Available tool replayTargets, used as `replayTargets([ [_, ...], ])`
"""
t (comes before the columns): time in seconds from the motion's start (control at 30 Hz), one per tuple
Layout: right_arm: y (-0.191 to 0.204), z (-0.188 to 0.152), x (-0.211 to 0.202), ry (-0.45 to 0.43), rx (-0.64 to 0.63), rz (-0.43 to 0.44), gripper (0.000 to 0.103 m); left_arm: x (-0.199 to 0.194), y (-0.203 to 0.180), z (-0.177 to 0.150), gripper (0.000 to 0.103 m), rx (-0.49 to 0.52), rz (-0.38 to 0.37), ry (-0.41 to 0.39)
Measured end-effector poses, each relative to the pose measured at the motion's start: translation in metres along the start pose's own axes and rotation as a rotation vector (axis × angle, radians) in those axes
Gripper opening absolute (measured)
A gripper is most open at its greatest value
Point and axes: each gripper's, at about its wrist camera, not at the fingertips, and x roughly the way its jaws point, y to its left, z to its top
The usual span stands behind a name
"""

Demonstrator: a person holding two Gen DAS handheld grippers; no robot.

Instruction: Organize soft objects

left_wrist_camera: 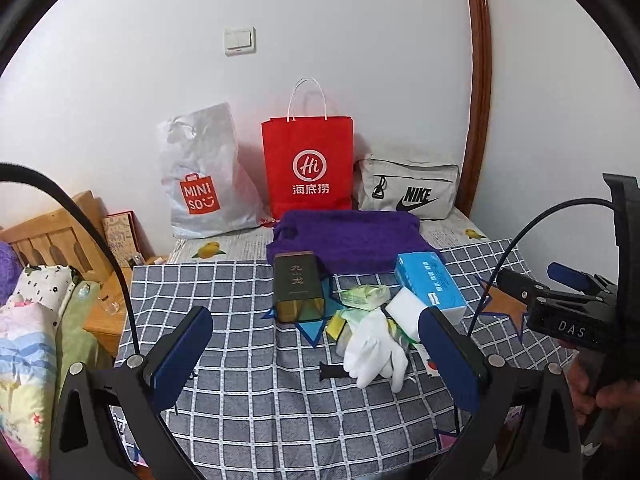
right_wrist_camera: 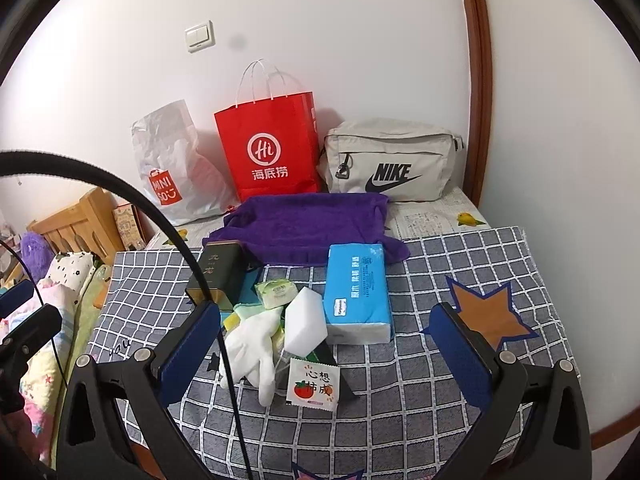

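Observation:
A pile of small items lies mid-table on the checked cloth [left_wrist_camera: 248,400]: white gloves [left_wrist_camera: 376,354] [right_wrist_camera: 256,346], a white sponge block [left_wrist_camera: 406,306] [right_wrist_camera: 306,318], a green wipes pack [left_wrist_camera: 364,295] [right_wrist_camera: 276,292], a blue tissue pack [left_wrist_camera: 430,284] [right_wrist_camera: 357,294] and a small tomato-print packet [right_wrist_camera: 313,387]. A purple towel [left_wrist_camera: 348,240] [right_wrist_camera: 308,228] lies behind them. My left gripper [left_wrist_camera: 316,344] is open, hovering just before the gloves. My right gripper [right_wrist_camera: 326,340] is open too, with the pile showing between its fingers. Neither holds anything.
A dark tea tin [left_wrist_camera: 298,286] [right_wrist_camera: 218,276] stands left of the pile. Against the wall stand a white Miniso bag [left_wrist_camera: 202,184], a red paper bag [left_wrist_camera: 308,168] and a grey Nike pouch [left_wrist_camera: 408,192]. A bed with bedding [left_wrist_camera: 28,320] lies left; a wooden door frame [left_wrist_camera: 478,80] rises right.

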Motion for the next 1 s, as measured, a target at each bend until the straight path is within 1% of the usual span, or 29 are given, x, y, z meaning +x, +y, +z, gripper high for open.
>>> replayTargets([
  [0.17,0.004,-0.001,0.010,0.020,-0.014,0.003,0.103,0.000,0.000,-0.004,0.103,0.012,-0.004,-0.005],
  [0.33,0.008,-0.002,0.021,0.042,-0.027,0.007,0.103,-0.001,-0.002,-0.005,0.103,0.039,0.014,-0.022],
  [0.47,0.010,-0.002,0.028,0.060,-0.029,0.005,0.103,0.001,-0.001,-0.004,0.103,0.030,0.007,-0.020],
  [0.67,0.012,-0.005,0.033,0.078,-0.038,0.005,0.103,0.001,-0.001,-0.005,0.103,0.033,0.015,-0.017],
  [1.0,0.012,-0.006,0.032,0.077,-0.043,0.008,0.103,0.000,-0.002,-0.005,0.103,0.026,0.007,-0.010],
])
